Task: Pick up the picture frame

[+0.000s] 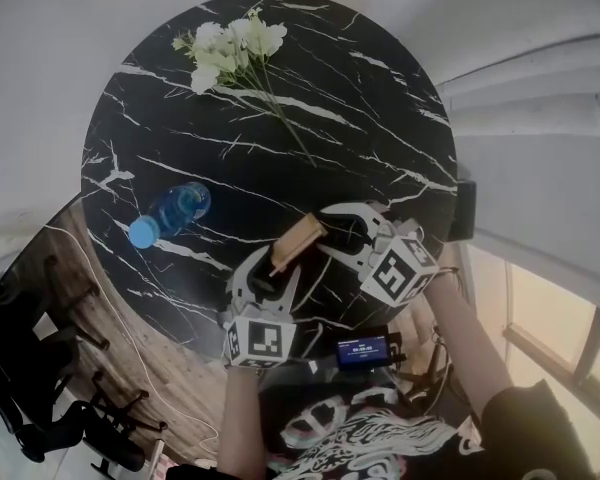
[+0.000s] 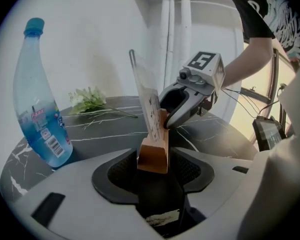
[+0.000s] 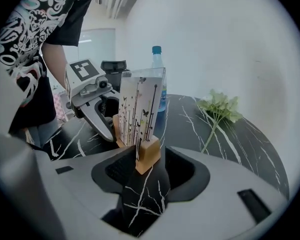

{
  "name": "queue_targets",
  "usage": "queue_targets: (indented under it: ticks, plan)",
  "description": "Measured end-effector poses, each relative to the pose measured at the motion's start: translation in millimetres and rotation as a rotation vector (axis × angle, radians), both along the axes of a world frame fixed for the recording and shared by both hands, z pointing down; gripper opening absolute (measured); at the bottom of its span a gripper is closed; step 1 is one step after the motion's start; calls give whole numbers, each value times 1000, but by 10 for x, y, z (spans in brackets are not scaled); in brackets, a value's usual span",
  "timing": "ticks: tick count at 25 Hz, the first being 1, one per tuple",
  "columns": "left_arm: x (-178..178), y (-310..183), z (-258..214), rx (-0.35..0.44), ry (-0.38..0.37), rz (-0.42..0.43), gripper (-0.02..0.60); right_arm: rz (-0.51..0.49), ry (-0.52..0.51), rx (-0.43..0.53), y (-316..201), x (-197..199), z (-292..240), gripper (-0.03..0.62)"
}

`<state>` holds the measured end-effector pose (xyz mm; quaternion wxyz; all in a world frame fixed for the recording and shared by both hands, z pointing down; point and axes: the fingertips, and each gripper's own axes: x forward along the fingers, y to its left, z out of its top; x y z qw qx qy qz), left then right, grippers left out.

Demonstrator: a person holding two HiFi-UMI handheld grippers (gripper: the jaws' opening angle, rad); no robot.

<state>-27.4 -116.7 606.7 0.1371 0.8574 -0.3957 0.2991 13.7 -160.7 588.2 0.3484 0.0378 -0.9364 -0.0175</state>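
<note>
1. Both bare forearms reach forward from the bottom of the head view. The left forearm (image 1: 242,418) runs straight up to its tool, and the right forearm (image 1: 470,338) angles in from the right.
2. The left gripper (image 1: 272,268) is closed on one end of the picture frame (image 1: 298,243). In the left gripper view the frame's wooden base block (image 2: 154,151) fills the gap between the two jaws.
3. The right gripper (image 1: 332,230) faces it from the opposite side. Its jaws are clamped on the other end of the same block (image 3: 147,156).
4. The picture frame stands upright between the two tools. A clear panel printed with stems and butterflies (image 3: 140,109) rises from the block. I cannot tell whether the base rests on the table or sits just above it.
5. All this is over the near edge of a round black marble table (image 1: 280,148) veined in white.
6. A blue water bottle (image 1: 170,214) stands to the left, well apart from the frame.
7. White flowers (image 1: 235,48) lie at the far side.
8. Beyond the table are a wooden floor (image 1: 160,368), dark chairs (image 1: 40,388) and white walls.
</note>
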Motion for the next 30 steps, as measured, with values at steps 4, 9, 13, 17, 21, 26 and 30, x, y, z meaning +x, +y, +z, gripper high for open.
queue_targets:
  ticks: [4, 9, 13, 17, 21, 26, 30]
  plan:
    - [56, -58, -19, 14, -25, 33, 218, -12, -7, -4, 4, -45, -9, 144]
    - [69, -79, 30, -25, 1, 62, 196, -7, -8, -9, 15, -50, 1, 143]
    - [67, -85, 18, -48, 34, 76, 192, 18, -19, -14, -6, -10, 4, 143]
    - [51, -89, -8, -75, 87, 83, 190, 61, -29, -56, -55, 44, -67, 143]
    - [21, -98, -27, -87, 102, 94, 189, 67, -33, -119, -40, 51, -78, 143]
    - [9, -108, -84, -95, 152, 77, 187, 122, -67, -179, -45, 81, -99, 143]
    - [7, -152, -178, -85, 211, 65, 187, 176, -100, -229, -13, 112, -118, 143]
